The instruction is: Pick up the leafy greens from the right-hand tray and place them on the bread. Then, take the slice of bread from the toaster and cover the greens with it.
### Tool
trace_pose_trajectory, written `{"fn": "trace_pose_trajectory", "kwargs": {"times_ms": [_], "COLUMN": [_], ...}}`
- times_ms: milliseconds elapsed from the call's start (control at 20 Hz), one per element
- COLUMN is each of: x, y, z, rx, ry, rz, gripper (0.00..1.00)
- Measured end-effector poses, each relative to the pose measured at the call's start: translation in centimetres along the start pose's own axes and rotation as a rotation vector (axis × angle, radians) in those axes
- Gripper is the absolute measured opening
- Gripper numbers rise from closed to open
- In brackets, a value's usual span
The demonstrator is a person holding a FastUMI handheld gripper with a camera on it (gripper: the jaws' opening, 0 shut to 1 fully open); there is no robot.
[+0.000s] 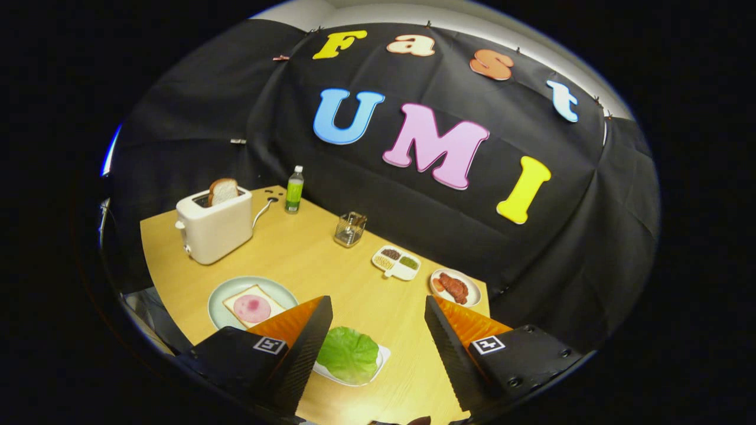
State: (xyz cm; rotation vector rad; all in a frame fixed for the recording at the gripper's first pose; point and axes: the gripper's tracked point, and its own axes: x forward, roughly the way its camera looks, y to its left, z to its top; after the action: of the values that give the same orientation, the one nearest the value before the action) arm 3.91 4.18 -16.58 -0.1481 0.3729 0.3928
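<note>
Your gripper (378, 307) is wide open, fingers (307, 348) spread well apart, nothing between the pads, nothing touched. Each finger has a black ribbed inner face and an orange back.

Leafy greens (348, 354) sit low between the fingers, closer to the left one, whose tip overlaps their left edge in view; I can't tell contact from that, but it looks like it's above them. They lie on a small white tray (381, 357) near the tabletop's near edge.

Pale green plate (220, 301) is just beyond the left finger, toward the near-left side of the wooden tabletop (307, 260). On it lies a bread slice (237, 301), flat, with a round pink slice of meat (252, 308) on top. The left finger's orange back hides the plate's near-right rim.

White toaster (214, 229) stands at the far-left part of the tabletop, with a second bread slice (222, 191) sticking up out of its slot, tilted slightly. Its cord (263, 211) runs toward the back edge.

Green bottle (294, 189) stands upright at the far edge, just right of the toaster. Clear glass holder (350, 229) sits along the back edge farther right. White divided dish (396, 262) with three fillings comes next along that edge, then a small plate with sausage (455, 287) near the right corner, just beyond the right finger.
</note>
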Motion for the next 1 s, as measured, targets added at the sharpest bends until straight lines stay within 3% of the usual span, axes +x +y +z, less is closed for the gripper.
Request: {"fn": "trace_pose_trajectory", "kwargs": {"times_ms": [400,500,550,800,850,1000], "x": [5.6,6.7,7.2,9.7,10.1,10.4], "y": [2.8,3.5,3.7,4.0,4.1,5.0], "z": [-11.8,-14.6,-15.8,-19.2,-19.3,-20.8], "rx": [0.025,0.06,0.076,0.103,0.113,0.122], "ry": [0.304,0.377,0.409,0.498,0.507,0.571], "rz": [0.167,0.206,0.215,0.241,0.248,0.271], "gripper": [0.95,0.89,0.83,0.83,0.75,0.65]}}
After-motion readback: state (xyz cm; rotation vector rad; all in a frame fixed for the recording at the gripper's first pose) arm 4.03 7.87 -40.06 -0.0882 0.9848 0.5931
